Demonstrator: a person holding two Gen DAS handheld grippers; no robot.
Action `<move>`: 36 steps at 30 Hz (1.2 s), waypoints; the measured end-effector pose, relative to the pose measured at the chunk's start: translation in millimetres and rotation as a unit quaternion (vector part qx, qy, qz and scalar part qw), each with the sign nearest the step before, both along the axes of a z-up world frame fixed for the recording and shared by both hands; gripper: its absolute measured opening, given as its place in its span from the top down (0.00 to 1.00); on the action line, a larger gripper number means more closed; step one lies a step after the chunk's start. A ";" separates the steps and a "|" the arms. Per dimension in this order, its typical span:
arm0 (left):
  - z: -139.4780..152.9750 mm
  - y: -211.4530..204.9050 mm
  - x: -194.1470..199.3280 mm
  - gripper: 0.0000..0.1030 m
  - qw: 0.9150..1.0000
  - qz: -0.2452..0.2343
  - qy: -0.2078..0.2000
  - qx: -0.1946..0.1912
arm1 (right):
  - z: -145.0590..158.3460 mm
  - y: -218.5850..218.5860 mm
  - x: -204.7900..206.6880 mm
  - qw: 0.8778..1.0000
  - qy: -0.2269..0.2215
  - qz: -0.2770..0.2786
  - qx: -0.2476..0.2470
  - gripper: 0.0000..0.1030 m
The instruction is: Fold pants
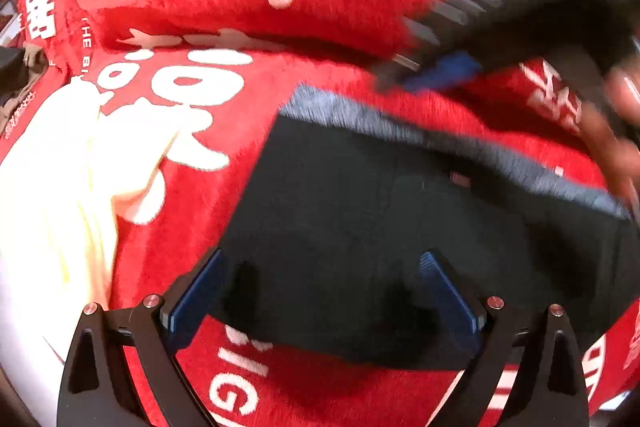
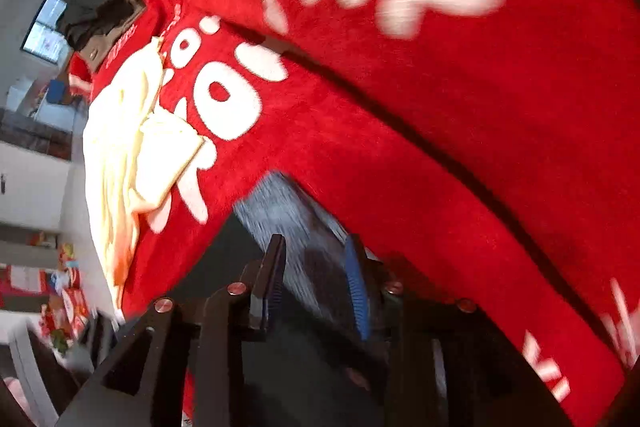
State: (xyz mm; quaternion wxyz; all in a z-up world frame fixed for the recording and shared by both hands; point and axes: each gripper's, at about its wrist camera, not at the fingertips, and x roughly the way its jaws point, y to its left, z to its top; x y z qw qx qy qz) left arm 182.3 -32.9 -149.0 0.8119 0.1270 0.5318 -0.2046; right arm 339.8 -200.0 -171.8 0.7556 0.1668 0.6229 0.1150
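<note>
Dark folded pants (image 1: 400, 227) with a grey waistband (image 1: 400, 125) lie flat on a red blanket (image 1: 320, 7) with white characters. My left gripper (image 1: 322, 283) is open just above the pants' near edge, one blue pad on each side. My right gripper (image 1: 436, 71) appears blurred at the upper right, beyond the waistband. In the right wrist view my right gripper (image 2: 316, 279) has its jaws partly apart over the grey waistband (image 2: 288, 211), not clamped on it.
A cream-coloured garment (image 1: 48, 187) lies crumpled on the blanket to the left; it also shows in the right wrist view (image 2: 128, 163). Dark clothes (image 2: 96, 15) are piled at the far corner. The room lies beyond the blanket's left edge.
</note>
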 end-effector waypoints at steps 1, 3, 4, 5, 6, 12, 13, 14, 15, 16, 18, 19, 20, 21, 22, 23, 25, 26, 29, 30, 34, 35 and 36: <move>1.1 -1.7 3.6 0.05 1.000 0.000 -0.002 0.000 | 4.0 -6.4 -8.2 1.000 0.001 -0.010 0.001 0.66; -5.4 -8.0 13.5 0.05 1.000 -0.001 0.002 0.009 | 10.5 -19.7 -28.7 0.999 0.006 -0.034 0.010 0.66; -11.7 -10.2 17.0 0.05 1.000 -0.001 0.008 0.016 | 11.2 -22.8 -36.5 0.999 0.008 -0.038 0.020 0.66; -18.9 -11.6 18.8 0.05 1.000 0.002 0.013 0.025 | 8.7 -23.3 -41.3 0.999 0.012 -0.036 0.033 0.66; -32.8 -11.5 21.5 0.05 0.998 0.009 0.028 0.047 | 3.0 -19.9 -42.7 0.999 0.016 -0.034 0.038 0.66; -39.7 -4.9 13.7 0.00 0.999 0.012 0.019 0.038 | -37.9 -29.7 -31.1 0.994 0.028 -0.092 -0.048 0.66; -39.4 -5.4 13.3 0.00 0.999 0.011 0.018 0.039 | -35.0 -43.1 -32.7 0.990 0.029 -0.127 -0.058 0.66; -39.0 -5.6 13.8 0.00 0.999 0.012 0.021 0.039 | -31.2 -59.3 -38.8 0.986 0.030 -0.163 -0.028 0.66; -37.9 -5.5 14.9 0.00 0.999 0.013 0.024 0.039 | -27.7 -69.7 -46.0 0.983 0.033 -0.181 0.006 0.65; -35.8 -5.9 16.2 0.00 0.999 0.016 0.029 0.041 | -20.8 -79.0 -57.5 0.981 0.036 -0.188 0.023 0.64; -29.3 -8.8 18.3 0.00 0.998 0.021 0.030 0.050 | -9.0 -84.1 -77.4 0.984 0.040 -0.176 0.003 0.60; -22.3 -10.1 18.9 0.00 0.998 0.021 0.025 0.048 | -4.0 -85.0 -89.7 0.985 0.043 -0.168 -0.003 0.59; -18.0 -13.1 20.3 0.00 0.999 0.018 0.020 0.043 | 0.6 -86.8 -107.0 0.985 0.047 -0.165 -0.003 0.58; -13.0 -19.1 23.3 0.00 0.999 0.012 0.014 0.037 | 2.0 -87.9 -115.7 0.985 0.045 -0.168 0.000 0.57; -11.6 -24.4 25.7 0.00 0.999 0.007 0.009 0.036 | 2.2 -88.5 -128.3 0.984 0.049 -0.174 0.006 0.57; -12.3 -32.4 29.0 0.00 0.999 0.001 0.002 0.041 | -0.4 -89.7 -140.0 0.982 0.053 -0.182 0.011 0.56; -22.9 -44.5 35.5 0.00 0.998 -0.005 -0.001 0.070 | -13.9 -89.8 -154.1 0.980 0.065 -0.188 0.007 0.55; -34.6 -49.2 39.2 0.00 0.996 -0.008 0.008 0.086 | -20.9 -86.6 -158.2 0.979 0.073 -0.188 -0.006 0.55; -38.5 -45.6 44.3 0.00 0.998 0.002 0.016 0.064 | -43.0 -98.6 -162.9 0.973 0.092 -0.204 -0.061 0.64; -34.9 -44.2 43.0 0.00 0.997 0.000 0.017 0.070 | -41.8 -109.6 -166.8 0.968 0.085 -0.234 -0.037 0.64; -22.6 -46.0 23.1 0.00 0.996 -0.029 0.009 0.086 | -13.0 -129.2 -192.4 0.961 0.050 -0.270 -0.009 0.61; -19.4 -48.0 17.3 0.00 0.996 -0.036 0.006 0.086 | -5.4 -126.3 -202.8 0.965 0.046 -0.259 -0.002 0.61; -16.5 -52.4 8.6 0.00 0.995 -0.051 0.004 0.083 | 0.0 -122.2 -212.7 0.967 0.043 -0.252 0.008 0.61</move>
